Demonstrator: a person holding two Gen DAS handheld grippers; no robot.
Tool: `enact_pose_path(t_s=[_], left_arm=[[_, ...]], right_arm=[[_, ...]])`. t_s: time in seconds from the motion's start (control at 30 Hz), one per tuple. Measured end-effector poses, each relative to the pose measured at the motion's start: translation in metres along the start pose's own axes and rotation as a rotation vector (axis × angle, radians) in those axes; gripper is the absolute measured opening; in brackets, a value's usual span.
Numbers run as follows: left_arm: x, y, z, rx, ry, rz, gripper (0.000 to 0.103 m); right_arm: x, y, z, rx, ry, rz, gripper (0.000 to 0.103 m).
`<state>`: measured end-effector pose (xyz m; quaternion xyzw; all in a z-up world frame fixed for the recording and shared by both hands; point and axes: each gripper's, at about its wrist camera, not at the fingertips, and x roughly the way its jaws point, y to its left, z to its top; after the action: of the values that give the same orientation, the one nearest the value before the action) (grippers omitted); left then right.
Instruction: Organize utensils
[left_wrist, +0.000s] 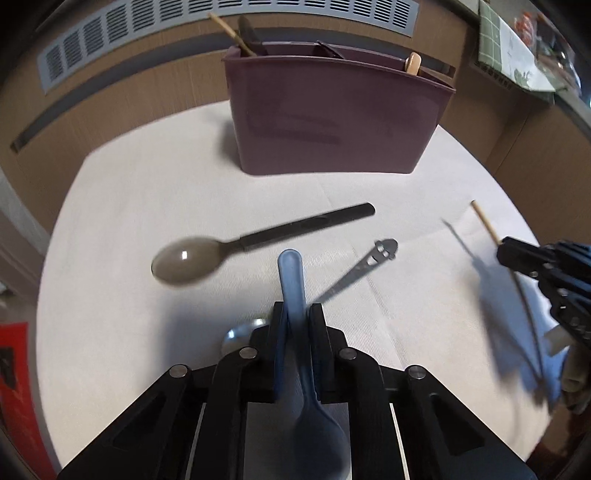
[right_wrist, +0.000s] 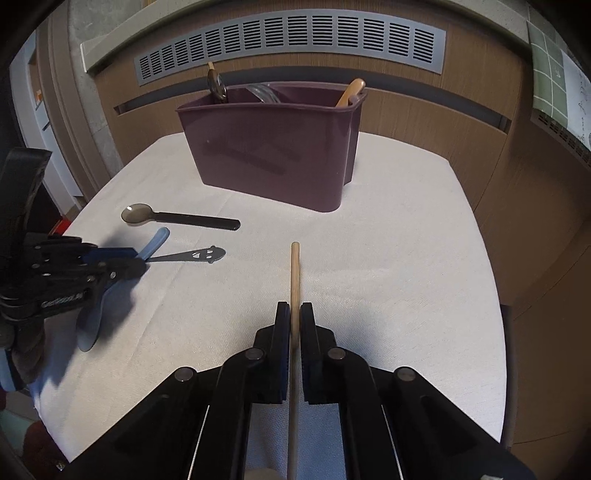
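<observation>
Between the left gripper (left_wrist: 295, 314) jaws, a blue spoon (left_wrist: 291, 273) is clamped mid-handle; right gripper (right_wrist: 294, 314) clamps a chopstick (right_wrist: 295, 266), probably for the caddy (right_wrist: 273, 155).

We lose the bowl of the blue spoon (left_wrist: 321, 439) at the bottom edge of the left wrist view, and the left gripper (left_wrist: 295, 314) covers most of a metal spoon (left_wrist: 242, 332) lying behind it, so only a curved sliver shows. The wooden chopstick (right_wrist: 294, 280) runs off the bottom of the right wrist view, its lower end unseen. Inside the purple caddy (right_wrist: 273, 155) the utensils show only their tops (which compartment each stands in we cannot tell).
</observation>
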<state>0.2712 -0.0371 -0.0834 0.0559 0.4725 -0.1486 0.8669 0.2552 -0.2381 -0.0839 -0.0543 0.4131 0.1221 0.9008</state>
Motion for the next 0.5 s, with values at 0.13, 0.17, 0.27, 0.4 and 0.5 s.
enact_pose_path(t_s=[0.13,0.17,0.27,0.4,0.5], left_arm=[[-0.01,0.002,-0.002,-0.018,-0.037,-0.029,0.011],[-0.02,0.003,-0.002,-0.034,-0.067,-0.05,0.011],[-0.053,0.009,-0.003,-0.083,-0.176,-0.104,0.011],[-0.092,0.015,0.0,-0.129,-0.306,-0.143,0.011],[-0.107,0.017,0.006,-0.137,-0.363,-0.145,0.011]], right_arm=[[-0.009,-0.005,0.0,0.03,-0.036,-0.001,0.005],[-0.012,-0.007,0.001,0.041,-0.044,0.006,0.005],[-0.024,-0.015,0.006,0.073,-0.084,0.035,0.005],[-0.038,-0.021,0.012,0.112,-0.135,0.071,0.005],[-0.047,-0.019,0.018,0.121,-0.167,0.078,0.005]])
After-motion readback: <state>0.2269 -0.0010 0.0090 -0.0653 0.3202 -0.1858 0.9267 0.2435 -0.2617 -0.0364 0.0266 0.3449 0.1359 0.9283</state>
